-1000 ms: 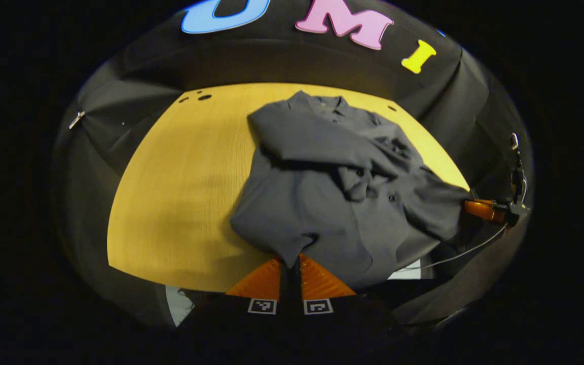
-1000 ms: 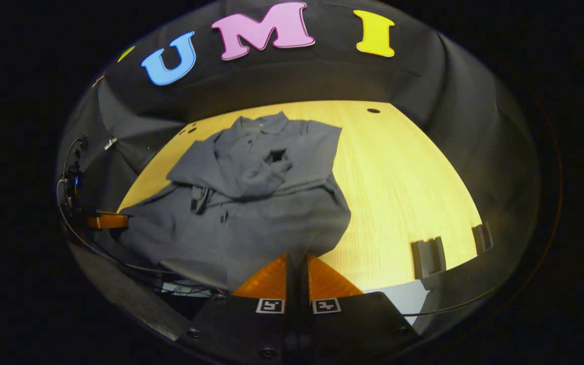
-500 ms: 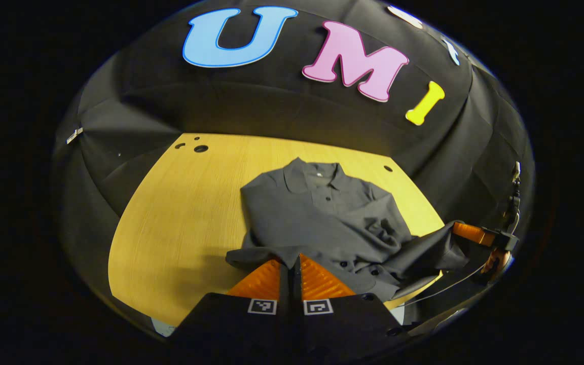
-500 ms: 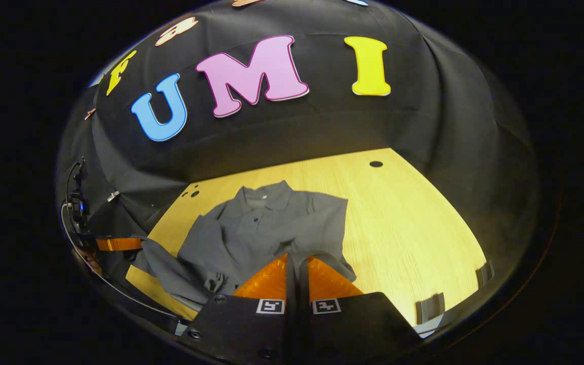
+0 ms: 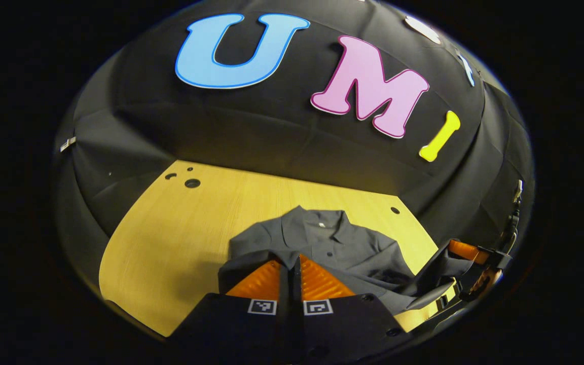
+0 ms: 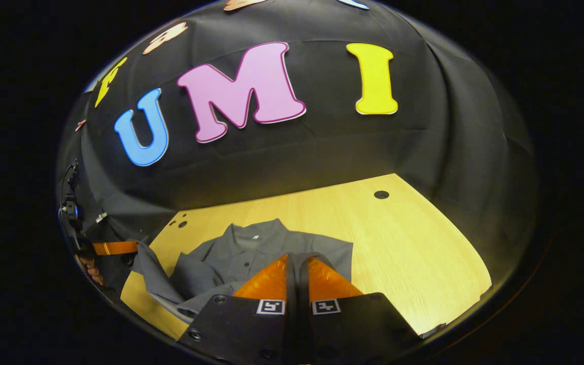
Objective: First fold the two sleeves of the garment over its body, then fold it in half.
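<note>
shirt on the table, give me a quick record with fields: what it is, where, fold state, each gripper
item: grey collared shirt with buttons
surface: wooden table
collar: at the far end, toward the booth wall
fold state: hem edge lifted and carried toward the collar, half fold under way, not laid down
left gripper: shut on shirt edge
right gripper: shut on shirt edge

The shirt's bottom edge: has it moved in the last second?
Yes. Both grippers, left and right, carried the shirt's hem toward the collar, away from the table's near edge.
</note>
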Motion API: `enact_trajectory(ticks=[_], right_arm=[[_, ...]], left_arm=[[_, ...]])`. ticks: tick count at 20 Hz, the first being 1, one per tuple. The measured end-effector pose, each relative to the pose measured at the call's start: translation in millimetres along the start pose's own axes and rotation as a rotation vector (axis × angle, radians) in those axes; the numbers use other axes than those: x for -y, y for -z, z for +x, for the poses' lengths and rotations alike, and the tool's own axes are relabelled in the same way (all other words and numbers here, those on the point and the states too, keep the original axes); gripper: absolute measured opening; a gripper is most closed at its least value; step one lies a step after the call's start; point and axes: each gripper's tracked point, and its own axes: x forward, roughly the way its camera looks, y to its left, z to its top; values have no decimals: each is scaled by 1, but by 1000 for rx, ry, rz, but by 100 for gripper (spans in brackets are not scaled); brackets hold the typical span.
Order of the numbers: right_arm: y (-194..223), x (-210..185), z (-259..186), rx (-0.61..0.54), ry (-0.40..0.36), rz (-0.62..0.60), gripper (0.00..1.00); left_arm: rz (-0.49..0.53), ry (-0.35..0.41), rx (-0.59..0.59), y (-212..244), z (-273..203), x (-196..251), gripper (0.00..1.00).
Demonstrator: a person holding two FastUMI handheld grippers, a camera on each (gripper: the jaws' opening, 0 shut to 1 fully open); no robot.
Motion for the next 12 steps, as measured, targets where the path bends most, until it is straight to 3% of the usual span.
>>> enact_trajectory(ticks=[6, 12], right_arm=[[-26, 21, 53, 32, 59, 14, 5], [-9, 45, 118, -22, 109, 39, 5]], left_arm=[[-30, -46, 68, -43, 52, -13, 5], [-105, -131, 29, -29, 112, -50, 5]])
